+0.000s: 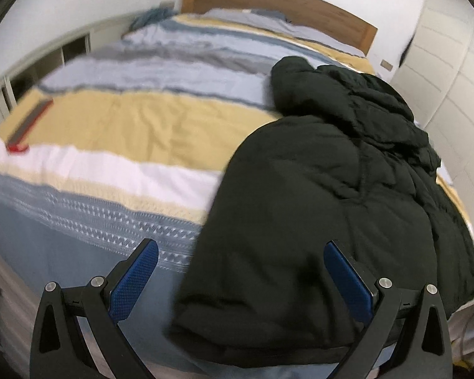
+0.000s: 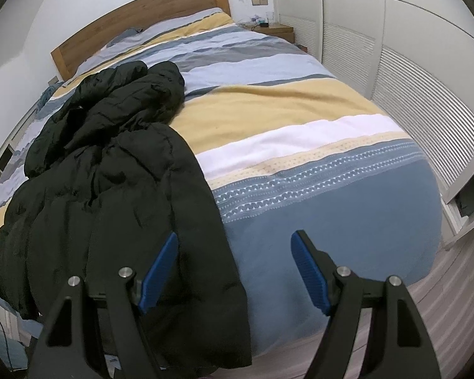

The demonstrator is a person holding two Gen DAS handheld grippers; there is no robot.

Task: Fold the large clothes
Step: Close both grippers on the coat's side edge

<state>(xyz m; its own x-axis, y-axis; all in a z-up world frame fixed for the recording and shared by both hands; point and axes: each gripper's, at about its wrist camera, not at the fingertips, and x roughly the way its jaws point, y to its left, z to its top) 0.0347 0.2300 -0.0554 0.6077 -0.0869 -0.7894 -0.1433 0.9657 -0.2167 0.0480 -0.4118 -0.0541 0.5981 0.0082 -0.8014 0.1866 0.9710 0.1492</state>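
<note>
A large black puffer jacket [image 1: 316, 208] lies crumpled lengthwise on the striped bed cover [image 1: 126, 126], its lower end hanging over the foot of the bed. It also shows in the right wrist view [image 2: 117, 189] on the left part of the bed [image 2: 300, 120]. My left gripper [image 1: 240, 252] is open and empty, above the jacket's lower left edge. My right gripper [image 2: 233, 246] is open and empty, above the jacket's lower right edge at the foot of the bed.
A red and grey flat object [image 1: 28, 126] lies on the bed's left side. A wooden headboard [image 2: 136, 15] stands at the far end. White louvred wardrobe doors [image 2: 410, 79] run along the right. A nightstand [image 2: 278, 30] stands beside the headboard.
</note>
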